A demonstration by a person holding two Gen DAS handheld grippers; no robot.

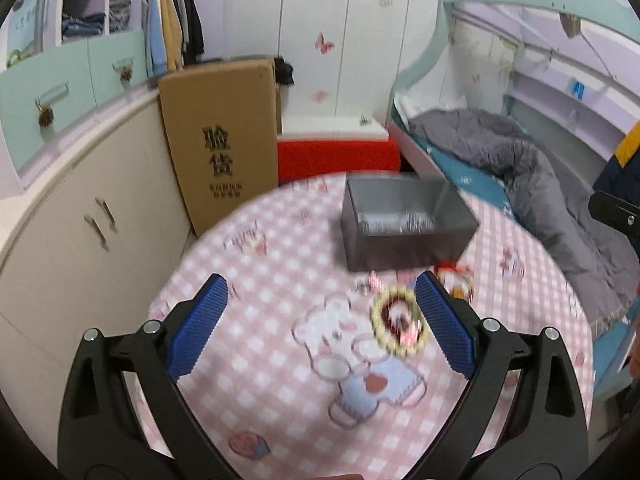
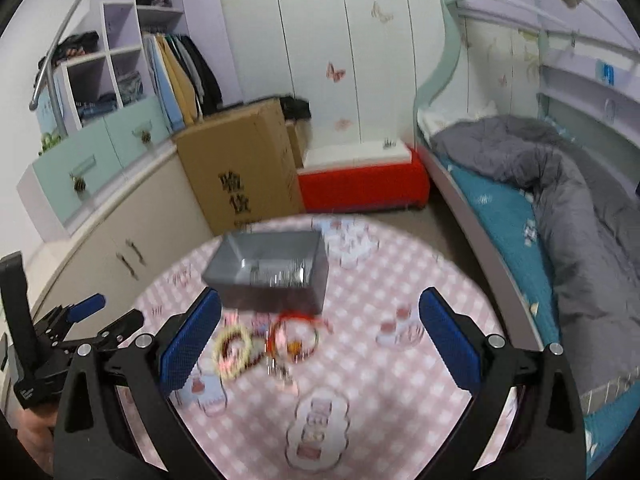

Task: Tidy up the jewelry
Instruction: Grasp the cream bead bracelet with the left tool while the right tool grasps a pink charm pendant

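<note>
A grey open box (image 1: 404,226) stands on the round table with the pink checked cloth (image 1: 280,360); something shiny lies blurred inside it. In front of it lie a yellow bead bracelet (image 1: 396,320) with a dark red one inside, and a red-orange bracelet (image 1: 456,280). My left gripper (image 1: 320,320) is open above the cloth, its right finger beside the yellow bracelet. In the right wrist view the box (image 2: 272,276), yellow bracelet (image 2: 232,350) and red bracelet (image 2: 296,332) lie ahead of my open right gripper (image 2: 320,340). The left gripper (image 2: 86,320) shows at far left.
A tall cardboard box (image 1: 220,140) and cream cabinets (image 1: 80,220) stand left of the table. A red bench (image 1: 338,158) is behind it. A bed with a grey duvet (image 1: 520,184) runs along the right.
</note>
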